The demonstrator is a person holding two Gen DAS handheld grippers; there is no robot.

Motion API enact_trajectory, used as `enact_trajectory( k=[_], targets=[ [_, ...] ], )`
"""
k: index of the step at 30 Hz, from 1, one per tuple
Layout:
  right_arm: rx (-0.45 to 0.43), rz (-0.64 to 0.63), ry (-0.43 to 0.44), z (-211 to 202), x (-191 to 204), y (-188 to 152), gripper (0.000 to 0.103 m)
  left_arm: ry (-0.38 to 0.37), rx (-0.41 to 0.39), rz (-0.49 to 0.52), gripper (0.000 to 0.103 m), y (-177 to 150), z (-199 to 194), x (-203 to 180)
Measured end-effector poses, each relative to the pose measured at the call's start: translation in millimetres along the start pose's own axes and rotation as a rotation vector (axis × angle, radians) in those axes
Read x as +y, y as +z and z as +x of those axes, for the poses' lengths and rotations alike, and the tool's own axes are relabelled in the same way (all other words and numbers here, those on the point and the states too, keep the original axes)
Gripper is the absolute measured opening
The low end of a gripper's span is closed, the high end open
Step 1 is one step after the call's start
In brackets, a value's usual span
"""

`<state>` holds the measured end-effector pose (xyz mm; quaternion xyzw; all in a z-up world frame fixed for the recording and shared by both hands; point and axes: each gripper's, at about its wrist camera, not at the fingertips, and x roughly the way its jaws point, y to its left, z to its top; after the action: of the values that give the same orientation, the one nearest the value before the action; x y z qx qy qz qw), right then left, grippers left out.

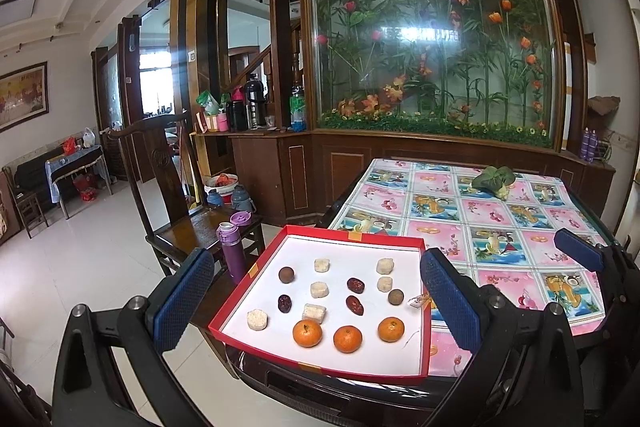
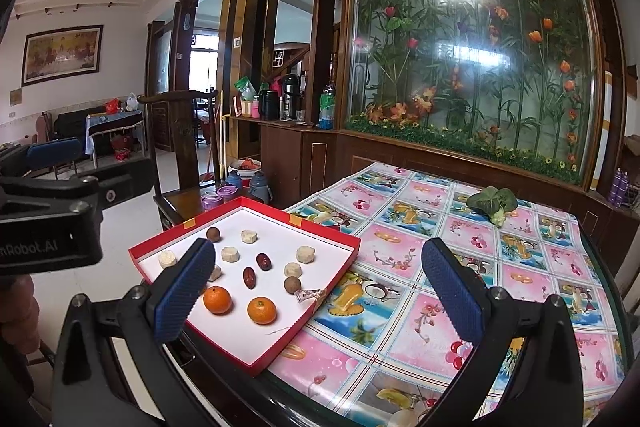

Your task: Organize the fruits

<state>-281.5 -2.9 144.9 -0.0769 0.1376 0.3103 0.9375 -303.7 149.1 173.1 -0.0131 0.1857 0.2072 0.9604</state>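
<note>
Both tongs are held above the near table edge with jaws spread wide and nothing gripped: the left gripper (image 1: 318, 301) is aimed over the red tray (image 1: 352, 235), and the right gripper (image 2: 318, 301) is set to its right. Three oranges (image 1: 347, 339) are lined along the tray's near side, behind them red dates (image 1: 355, 285), brown round fruits (image 1: 286, 275) and pale cakes (image 1: 319, 289) spaced apart. Beyond, a leafy vegetable (image 2: 493, 203) lies on the patterned tablecloth (image 2: 404, 247), well apart.

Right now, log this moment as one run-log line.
phase: pre-grasp | left tool: open, over red tray | right tool: open, empty | three oranges in tray's near row | nothing held
</note>
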Motion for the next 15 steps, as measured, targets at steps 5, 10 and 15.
enact_trajectory(
  k=[5, 10, 15],
  targets=[
    [0.008, 0.006, -0.011, 2, 2, 1, 0.103, -0.009, 0.003, -0.019, 0.103, -1, -2, 7],
    [0.011, -0.001, -0.008, 4, 9, 6, 0.103, -0.012, -0.001, -0.037, 0.103, 0, -2, 16],
    [0.011, -0.015, -0.003, 10, 18, 10, 0.103, -0.006, -0.011, -0.042, 0.103, 4, 0, 23]
  ],
)
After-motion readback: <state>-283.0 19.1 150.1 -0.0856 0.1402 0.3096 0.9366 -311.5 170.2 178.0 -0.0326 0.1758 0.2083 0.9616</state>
